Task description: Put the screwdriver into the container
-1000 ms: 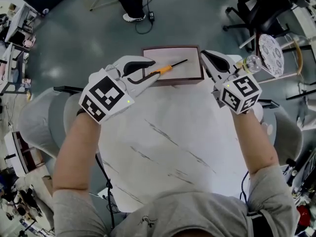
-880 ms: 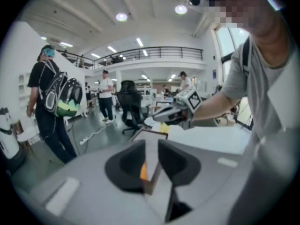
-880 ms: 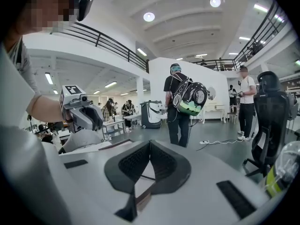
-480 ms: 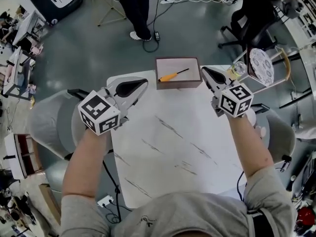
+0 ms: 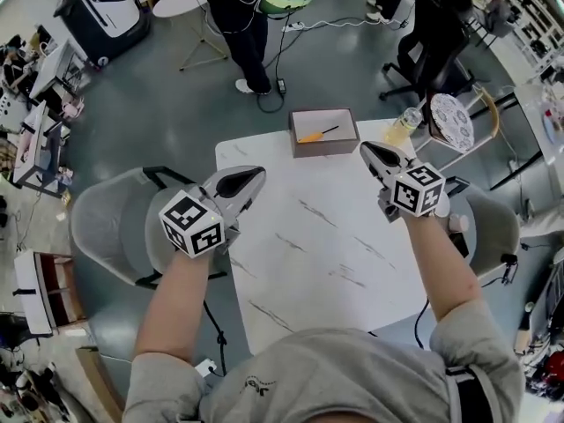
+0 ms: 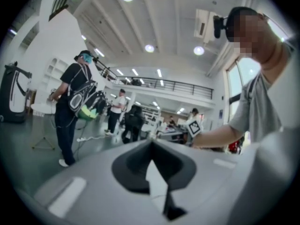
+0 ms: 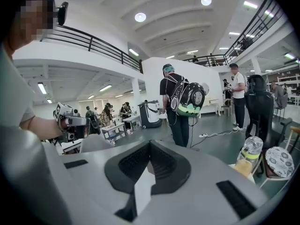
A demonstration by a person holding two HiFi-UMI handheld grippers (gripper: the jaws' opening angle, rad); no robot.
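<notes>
The orange-handled screwdriver (image 5: 315, 135) lies inside the brown-rimmed container (image 5: 324, 152) at the far edge of the white table (image 5: 326, 245). My left gripper (image 5: 256, 176) hovers over the table's near-left part, well short of the container, shut and empty. On the other side my right gripper (image 5: 366, 149) hangs by the table's right edge, to the near right of the container, its jaws together with nothing in them. In the left gripper view the left gripper (image 6: 151, 144) points level into the room, and the right gripper (image 7: 150, 144) does the same in its own view; neither shows the container.
A bottle of yellow liquid (image 5: 404, 126) stands at the table's far right corner, beside a round patterned stool (image 5: 452, 123). Grey chairs flank the table at left (image 5: 110, 236) and right (image 5: 493, 227). A person (image 5: 242, 16) stands beyond the table near a black office chair (image 5: 432, 33).
My left gripper drew back from the screwdriver's handle in the container toward me and closed. The screwdriver stayed in the container. The right gripper also pulled back a little.
</notes>
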